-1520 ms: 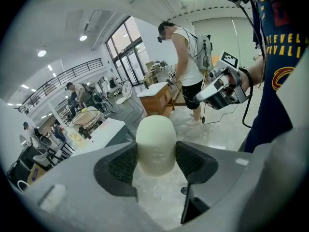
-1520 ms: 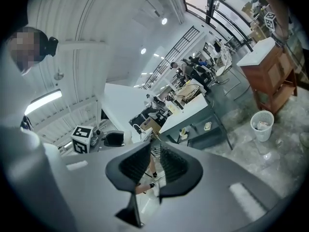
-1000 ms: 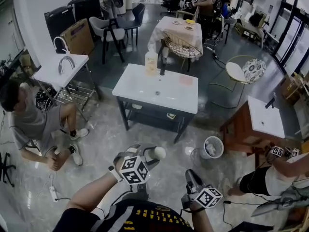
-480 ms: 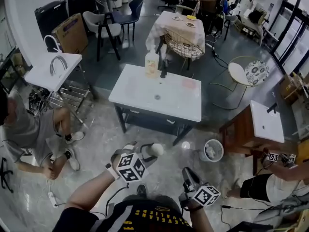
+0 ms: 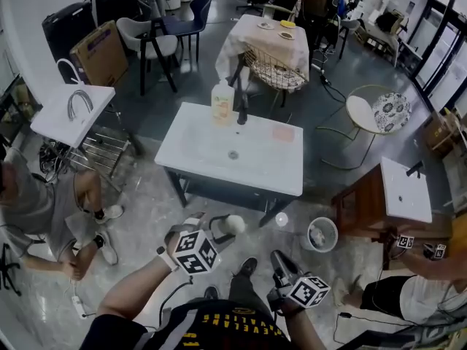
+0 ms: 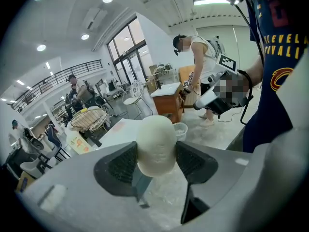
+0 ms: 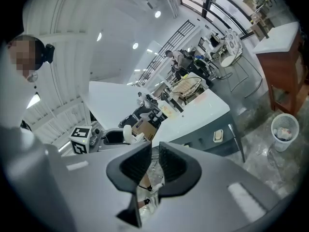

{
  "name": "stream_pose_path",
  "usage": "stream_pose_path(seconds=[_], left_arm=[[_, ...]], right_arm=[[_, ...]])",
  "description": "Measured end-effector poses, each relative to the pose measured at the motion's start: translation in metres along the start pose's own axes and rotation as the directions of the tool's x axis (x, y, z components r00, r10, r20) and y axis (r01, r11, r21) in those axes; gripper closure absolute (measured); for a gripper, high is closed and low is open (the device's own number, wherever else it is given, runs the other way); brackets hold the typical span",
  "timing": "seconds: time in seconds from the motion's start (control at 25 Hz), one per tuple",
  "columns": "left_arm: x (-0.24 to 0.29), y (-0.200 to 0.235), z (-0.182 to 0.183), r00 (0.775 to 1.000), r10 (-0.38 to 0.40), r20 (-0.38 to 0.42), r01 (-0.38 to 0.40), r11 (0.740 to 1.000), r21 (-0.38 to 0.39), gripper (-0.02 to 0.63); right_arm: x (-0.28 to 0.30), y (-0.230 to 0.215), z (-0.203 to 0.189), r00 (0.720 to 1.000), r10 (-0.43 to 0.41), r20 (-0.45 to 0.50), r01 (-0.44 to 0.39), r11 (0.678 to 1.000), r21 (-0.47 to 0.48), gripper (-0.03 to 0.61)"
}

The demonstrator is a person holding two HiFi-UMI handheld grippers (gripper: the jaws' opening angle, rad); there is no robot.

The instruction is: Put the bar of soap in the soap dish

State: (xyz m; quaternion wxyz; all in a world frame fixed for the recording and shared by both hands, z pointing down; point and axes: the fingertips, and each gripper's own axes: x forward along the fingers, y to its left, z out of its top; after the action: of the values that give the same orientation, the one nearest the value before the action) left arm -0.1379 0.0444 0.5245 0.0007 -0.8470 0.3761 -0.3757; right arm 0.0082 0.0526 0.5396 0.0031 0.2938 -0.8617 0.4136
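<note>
soap [image 5: 235, 224], a white oval bar, sits clamped in the left claw [image 5: 228, 229], its two dark pads pressing on either side of the bar's lower half while the rounded top pokes out past the tips. in the left gripper view the soap [image 6: 155, 139] fills the gap of the left claw [image 6: 154, 164] completely. the claw hangs over the floor; ahead of it and well apart stands the white bench [image 5: 197, 141] with a sink drain [image 5: 233, 154] in its top. at the far edge of that top, beyond the claw, stand a pale bottle [image 5: 222, 102] and a black faucet [image 5: 241, 111], and off to the far right of the drain lies a flat pink piece [image 5: 283, 133].

the right claw [image 5: 279, 259] is just to the right of the left one and a little nearer the person. in its own view the right claw [image 7: 153, 163] shows a narrow slit between the pads with nothing in it; its jaws have just been closing. ahead and to its right stands a white wastebasket [image 5: 322, 233] on the floor.
</note>
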Motion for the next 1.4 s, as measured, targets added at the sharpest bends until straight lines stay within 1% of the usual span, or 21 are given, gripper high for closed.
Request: stream_pose_path(seconds=[0.32, 0.56, 0.72, 0.92, 1.16, 1.4], left_arm=[[0.052, 0.062, 0.032, 0.999, 0.036, -0.028, -0.036, 0.999, 0.007, 0.367], [0.100, 0.098, 0.064, 0.998, 0.048, -0.043, -0.048, 0.999, -0.004, 0.367], [0.126, 0.115, 0.079, 0.997, 0.048, -0.054, -0.049, 0.999, -0.012, 0.367], [0.152, 0.130, 0.093, 0.996, 0.054, -0.065, -0.055, 0.998, -0.010, 0.367], [0.170, 0.149, 0.095, 0.994, 0.055, -0.092, -0.056, 0.998, -0.012, 0.365], [0.202, 0.186, 0.096, 0.996, 0.039, -0.085, -0.038, 0.999, 0.014, 0.365]], right_arm=[[0.049, -0.040, 0.068, 0.998, 0.061, -0.018, -0.061, 0.998, -0.012, 0.534], [0.069, -0.081, 0.124, 0.996, 0.078, -0.038, -0.079, 0.997, -0.014, 0.535], [0.081, -0.106, 0.153, 0.995, 0.085, -0.044, -0.085, 0.996, -0.004, 0.540], [0.093, -0.134, 0.174, 0.994, 0.093, -0.059, -0.092, 0.996, 0.007, 0.543], [0.109, -0.151, 0.188, 0.993, 0.097, -0.067, -0.095, 0.995, 0.040, 0.545], [0.128, -0.175, 0.195, 0.997, 0.057, -0.060, -0.053, 0.996, 0.067, 0.545]])
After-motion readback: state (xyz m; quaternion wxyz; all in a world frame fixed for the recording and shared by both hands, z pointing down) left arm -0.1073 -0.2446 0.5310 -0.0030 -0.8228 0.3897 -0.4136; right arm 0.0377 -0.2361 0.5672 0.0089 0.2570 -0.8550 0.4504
